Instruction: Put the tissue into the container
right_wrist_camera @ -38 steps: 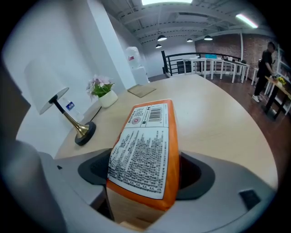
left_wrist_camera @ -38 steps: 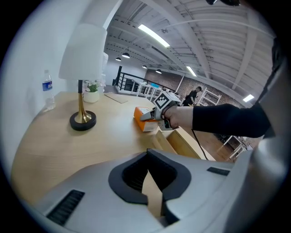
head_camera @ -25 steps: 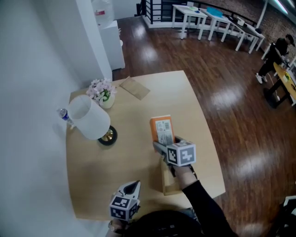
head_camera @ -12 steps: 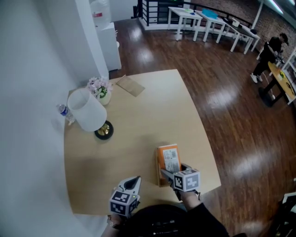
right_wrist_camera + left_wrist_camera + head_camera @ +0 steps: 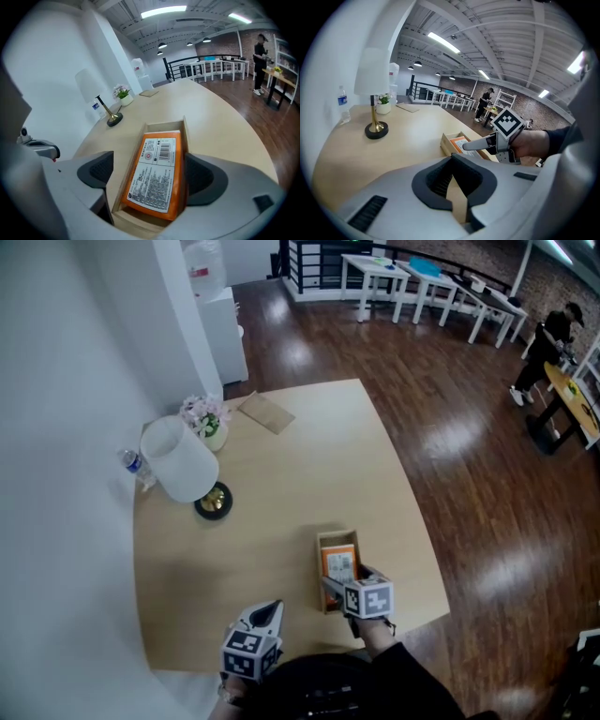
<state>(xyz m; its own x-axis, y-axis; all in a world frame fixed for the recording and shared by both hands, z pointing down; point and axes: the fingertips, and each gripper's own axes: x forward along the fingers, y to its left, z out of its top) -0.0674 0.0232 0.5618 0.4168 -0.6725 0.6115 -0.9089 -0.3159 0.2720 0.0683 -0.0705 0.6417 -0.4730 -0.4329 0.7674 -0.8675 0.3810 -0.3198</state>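
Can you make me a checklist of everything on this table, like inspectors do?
Surface: tan table with a rounded edge, against a white wall.
Job's things: orange tissue pack lies inside the open wooden box near the front edge.
Clutter: lamp, flower pot, water bottle and flat brown sheet, all at the far left.
Grippers: right hand-held gripper over the box, jaws opening, pack between them; left hand-held gripper shut, nothing in it.
Cables: nothing seen.
Surroundings: dark wood floor, white tables, a person standing far off.
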